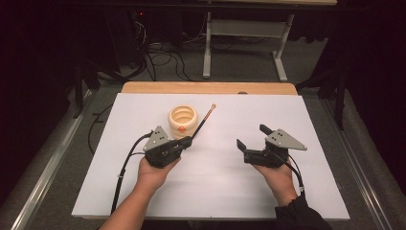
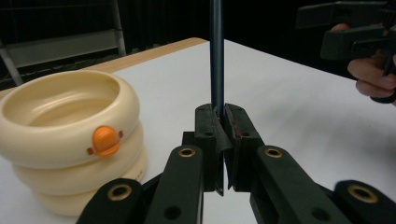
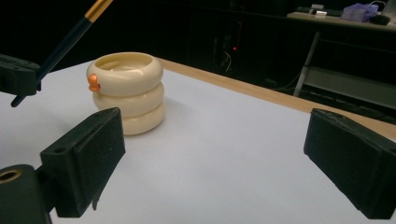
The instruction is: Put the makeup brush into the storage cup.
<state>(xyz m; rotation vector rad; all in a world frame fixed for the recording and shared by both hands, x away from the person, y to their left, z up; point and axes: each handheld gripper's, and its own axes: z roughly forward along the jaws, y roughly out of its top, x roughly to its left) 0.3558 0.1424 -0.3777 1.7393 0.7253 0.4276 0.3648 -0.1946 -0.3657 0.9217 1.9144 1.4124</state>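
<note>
A cream ringed cup with an orange knob stands on the white sheet at centre left. My left gripper is shut on a dark-handled paintbrush, which points up and away to the right of the cup. The brush handle rises from between the closed jaws in the left gripper view. My right gripper is open and holds nothing, to the right of the cup. Its pads stand wide apart over bare sheet. The brush shows at upper left there.
The white sheet covers a wooden tabletop whose far edge shows beyond it. A table frame and cables lie on the floor behind. Metal rails run along the table's left side.
</note>
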